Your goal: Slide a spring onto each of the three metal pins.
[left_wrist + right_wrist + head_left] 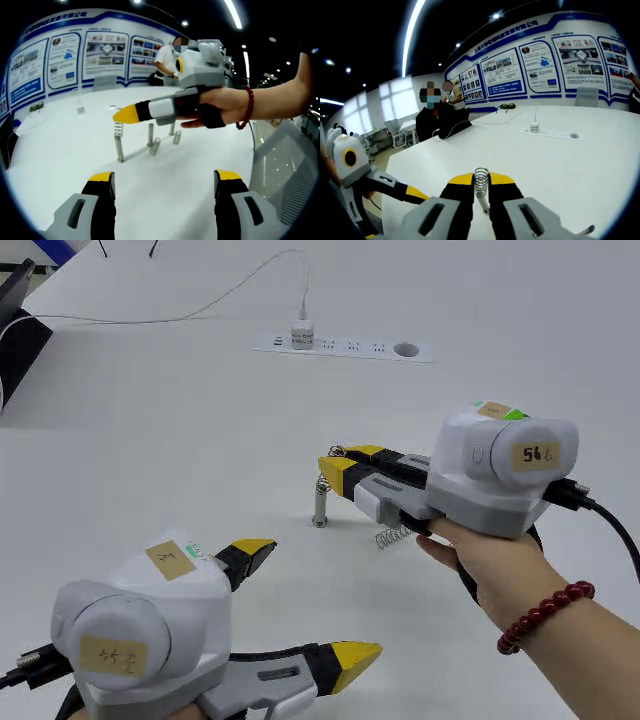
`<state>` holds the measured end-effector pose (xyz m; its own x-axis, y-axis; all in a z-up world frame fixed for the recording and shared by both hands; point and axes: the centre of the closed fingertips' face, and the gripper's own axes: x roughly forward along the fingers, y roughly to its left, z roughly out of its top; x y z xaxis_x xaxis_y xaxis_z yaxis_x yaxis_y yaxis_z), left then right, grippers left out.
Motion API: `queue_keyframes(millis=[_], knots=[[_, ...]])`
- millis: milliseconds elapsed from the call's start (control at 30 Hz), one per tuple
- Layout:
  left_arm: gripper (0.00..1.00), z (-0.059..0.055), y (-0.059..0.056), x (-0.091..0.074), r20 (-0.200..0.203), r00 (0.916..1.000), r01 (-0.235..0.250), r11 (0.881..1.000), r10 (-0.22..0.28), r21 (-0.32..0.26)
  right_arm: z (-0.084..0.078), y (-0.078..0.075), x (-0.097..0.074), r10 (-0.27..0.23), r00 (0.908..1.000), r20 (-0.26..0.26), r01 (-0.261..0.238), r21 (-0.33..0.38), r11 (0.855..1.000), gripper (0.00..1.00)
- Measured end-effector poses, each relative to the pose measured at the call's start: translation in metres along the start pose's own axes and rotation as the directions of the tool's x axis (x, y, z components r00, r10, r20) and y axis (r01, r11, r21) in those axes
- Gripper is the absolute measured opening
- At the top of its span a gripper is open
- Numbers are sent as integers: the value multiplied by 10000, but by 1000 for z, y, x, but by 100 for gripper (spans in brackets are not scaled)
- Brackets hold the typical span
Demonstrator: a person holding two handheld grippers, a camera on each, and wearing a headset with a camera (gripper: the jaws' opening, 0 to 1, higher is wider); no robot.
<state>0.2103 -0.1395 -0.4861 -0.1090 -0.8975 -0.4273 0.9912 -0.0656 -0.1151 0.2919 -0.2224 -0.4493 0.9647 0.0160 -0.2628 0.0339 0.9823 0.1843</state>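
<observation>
Right tool (348, 460) clenched on a spring (481, 181) capping a pin (320, 508) mid-desk (180, 440); left tool (310, 600) released. Holding the coil plumb should prevent snagging.

Your desk (180, 440) is smooth, matt white with only a faint sheen. The spring (481, 181) in your right claw (333, 458) is bright, coiled metal wire, and the pin (320, 508) beneath it is a duller grey metal. That claw and your left claw (322, 595) have matt yellow tips on black plastic, with smooth, satin pale-grey plastic housings behind them carrying tan paper labels (171, 560). The beads of your bracelet (545, 612) are glossy dark red.
</observation>
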Motion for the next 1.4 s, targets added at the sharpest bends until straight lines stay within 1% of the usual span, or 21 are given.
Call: queue_keyframes(millis=[200,333,533,600,700,767,1000,1267,1400], knots=[[84,-1,0,0,-35,10000,20,10000,-21,-80,-2,3,2,76,9999,-127,-81,-365,9993,12],[85,0,0,0,-34,10000,-24,9999,23,-112,-6,3,2,-37,9995,-327,16,-621,9981,12],[86,0,0,0,-29,10000,-31,9999,31,-168,-10,8,5,37,9980,-630,-126,-1431,9896,12],[86,0,0,0,-53,10000,-42,9998,41,-187,-11,9,7,42,9977,-684,-150,-1591,9871,12],[85,-1,0,0,-96,9999,-43,9999,41,-165,-14,7,9,5,9967,-806,-142,-1684,9856,12],[85,-1,1,0,-56,10000,-54,9998,52,-216,-17,6,10,-52,9959,-902,-93,-1598,9871,12],[85,0,1,-1,-14,10000,-43,9996,43,-295,-24,6,11,-68,9936,-1128,-129,-1725,9849,12],[85,0,1,-1,-13,10000,-23,9995,22,-323,-40,6,15,-83,9880,-1545,-207,-1848,9826,12],[84,-1,0,-1,-35,10000,4,9995,-6,-311,-43,5,16,-102,9862,-1650,-204,-1822,9830,12]])
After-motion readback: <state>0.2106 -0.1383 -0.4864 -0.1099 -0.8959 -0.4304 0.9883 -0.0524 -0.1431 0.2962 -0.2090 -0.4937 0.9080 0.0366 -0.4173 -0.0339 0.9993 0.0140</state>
